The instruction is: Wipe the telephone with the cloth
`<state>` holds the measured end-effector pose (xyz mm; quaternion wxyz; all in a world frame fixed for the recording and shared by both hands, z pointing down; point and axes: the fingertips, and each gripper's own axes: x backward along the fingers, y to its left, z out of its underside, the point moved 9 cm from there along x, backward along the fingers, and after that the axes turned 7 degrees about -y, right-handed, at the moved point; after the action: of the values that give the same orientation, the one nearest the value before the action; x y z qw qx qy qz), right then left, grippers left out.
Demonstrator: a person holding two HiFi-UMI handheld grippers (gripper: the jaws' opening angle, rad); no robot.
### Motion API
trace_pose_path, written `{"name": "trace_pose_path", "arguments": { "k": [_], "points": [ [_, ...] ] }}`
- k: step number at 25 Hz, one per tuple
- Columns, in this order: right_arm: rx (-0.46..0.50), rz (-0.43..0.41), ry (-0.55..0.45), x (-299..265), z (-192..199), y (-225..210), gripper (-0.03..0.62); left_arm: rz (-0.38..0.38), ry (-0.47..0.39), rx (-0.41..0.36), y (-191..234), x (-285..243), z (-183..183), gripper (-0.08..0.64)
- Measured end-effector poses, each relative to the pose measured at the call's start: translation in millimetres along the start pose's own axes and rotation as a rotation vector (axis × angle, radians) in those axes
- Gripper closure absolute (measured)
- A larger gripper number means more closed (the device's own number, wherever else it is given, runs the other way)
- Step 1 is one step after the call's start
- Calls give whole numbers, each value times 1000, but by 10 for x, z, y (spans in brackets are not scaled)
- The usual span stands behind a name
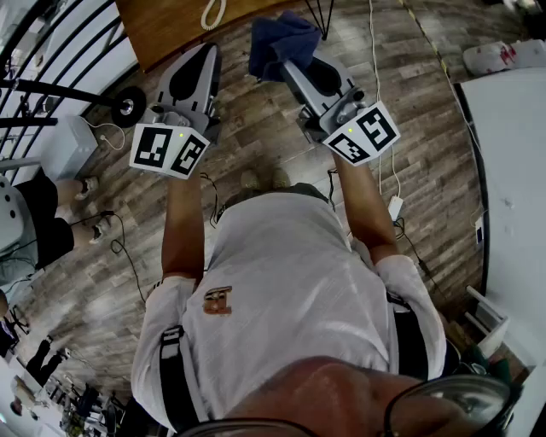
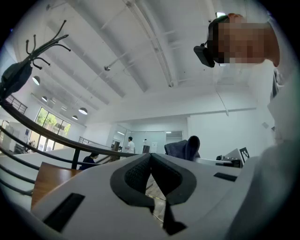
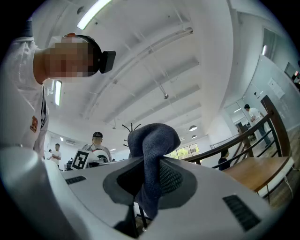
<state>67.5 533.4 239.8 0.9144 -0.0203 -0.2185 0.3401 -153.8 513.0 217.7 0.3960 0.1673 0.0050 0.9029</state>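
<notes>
A dark blue cloth [image 1: 281,43] bunches above the jaws of my right gripper [image 1: 292,67], which is shut on it. In the right gripper view the cloth [image 3: 152,140] is pinched between the pads and bulges up in a fold over my right gripper [image 3: 151,176]. My left gripper [image 1: 206,55] is held level beside it; its jaws are shut with nothing between them, as on my left gripper [image 2: 151,160] in its own view. Only a white coiled cord [image 1: 213,13] on the wooden table [image 1: 166,30] shows; the telephone's body is out of view. The cloth [image 2: 185,149] also shows from the left.
The wooden table lies just ahead of both grippers. A black railing [image 1: 51,60] runs at the left, a white table [image 1: 512,162] at the right. Cables and a plug [image 1: 395,207] trail on the plank floor. A coat stand [image 2: 35,49] rises at the left.
</notes>
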Motion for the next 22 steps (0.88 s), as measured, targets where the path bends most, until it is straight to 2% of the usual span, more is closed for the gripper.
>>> {"name": "trace_pose_path", "arguments": {
  "k": [8, 16, 22],
  "points": [
    [-28, -3, -19, 55, -50, -200, 514, -15, 3, 2, -14, -146, 84, 543],
    [-28, -11, -2, 298, -147, -541, 514, -71, 13, -10, -188, -383, 274, 543],
    [-20, -28, 8, 349, -208, -709, 514, -98, 0, -40, -256, -512, 254, 543]
  ]
}}
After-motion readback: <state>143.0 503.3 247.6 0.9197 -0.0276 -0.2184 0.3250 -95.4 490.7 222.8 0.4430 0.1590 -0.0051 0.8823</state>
